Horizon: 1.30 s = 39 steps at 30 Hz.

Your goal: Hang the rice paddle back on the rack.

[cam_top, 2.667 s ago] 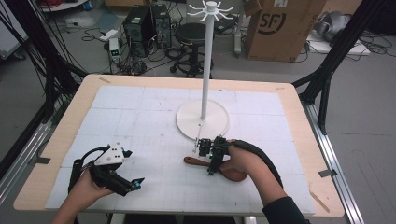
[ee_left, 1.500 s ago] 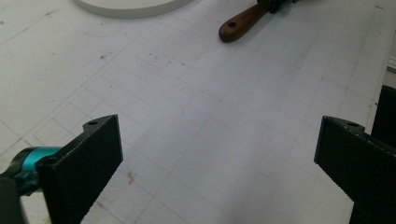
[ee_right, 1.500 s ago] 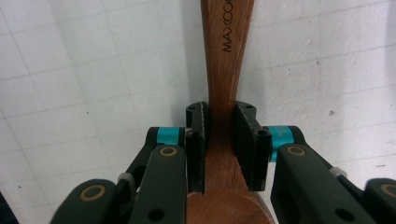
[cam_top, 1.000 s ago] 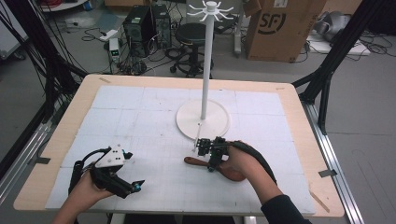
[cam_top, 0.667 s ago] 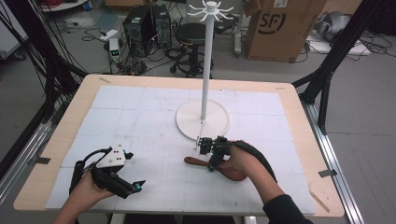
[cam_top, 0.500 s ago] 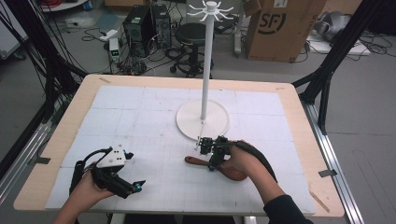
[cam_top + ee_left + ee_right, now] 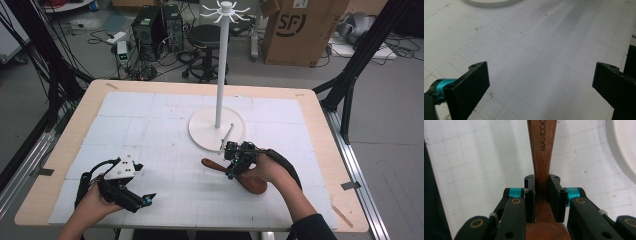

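Wood of the spoon point(image 7: 541, 157) is judged stiff, light and smooth, so it is clamped at the narrow neck by the right gripper point(image 7: 541, 195), while the left gripper point(image 7: 541, 82) is kept open.

On the handle of the wooden spoon point(image 7: 541, 157), in the right gripper view, dark capital letters run lengthwise along the wood: "MAXCOO", with the end of the word cut off at the picture's top edge. In the high view, the brown cardboard box point(image 7: 300, 30) on the floor beyond the worktop carries a large dark logo reading "SF" on its side. No other writing can be read.
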Each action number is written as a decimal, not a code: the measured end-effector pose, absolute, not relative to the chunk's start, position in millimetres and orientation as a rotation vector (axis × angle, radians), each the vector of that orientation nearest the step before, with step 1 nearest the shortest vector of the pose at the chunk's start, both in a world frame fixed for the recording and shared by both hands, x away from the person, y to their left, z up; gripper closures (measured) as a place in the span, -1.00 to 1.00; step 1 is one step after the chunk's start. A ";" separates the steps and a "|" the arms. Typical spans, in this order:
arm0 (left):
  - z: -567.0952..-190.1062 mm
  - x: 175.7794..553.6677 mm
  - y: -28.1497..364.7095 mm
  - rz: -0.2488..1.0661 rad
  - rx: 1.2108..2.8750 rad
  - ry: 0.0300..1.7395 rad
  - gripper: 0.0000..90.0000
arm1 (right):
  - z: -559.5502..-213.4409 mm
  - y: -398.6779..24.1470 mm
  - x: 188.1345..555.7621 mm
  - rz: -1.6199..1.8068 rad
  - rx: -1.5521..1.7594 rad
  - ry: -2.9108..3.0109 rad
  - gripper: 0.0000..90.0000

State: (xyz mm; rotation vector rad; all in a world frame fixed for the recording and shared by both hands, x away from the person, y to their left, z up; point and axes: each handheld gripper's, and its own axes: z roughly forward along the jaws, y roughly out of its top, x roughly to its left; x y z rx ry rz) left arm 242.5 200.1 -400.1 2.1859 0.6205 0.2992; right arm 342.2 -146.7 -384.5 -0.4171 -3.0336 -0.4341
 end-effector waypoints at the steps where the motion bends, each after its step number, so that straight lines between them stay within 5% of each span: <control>1: -400.0 242.4 199.9 0.300 2.184 0.623 -0.96 | -380.7 -149.8 341.0 -0.453 -0.413 -3.027 0.71; 39: -399.6 242.3 196.8 0.298 2.185 0.618 -0.96 | -339.5 -219.7 339.1 -0.919 -0.594 -2.943 0.72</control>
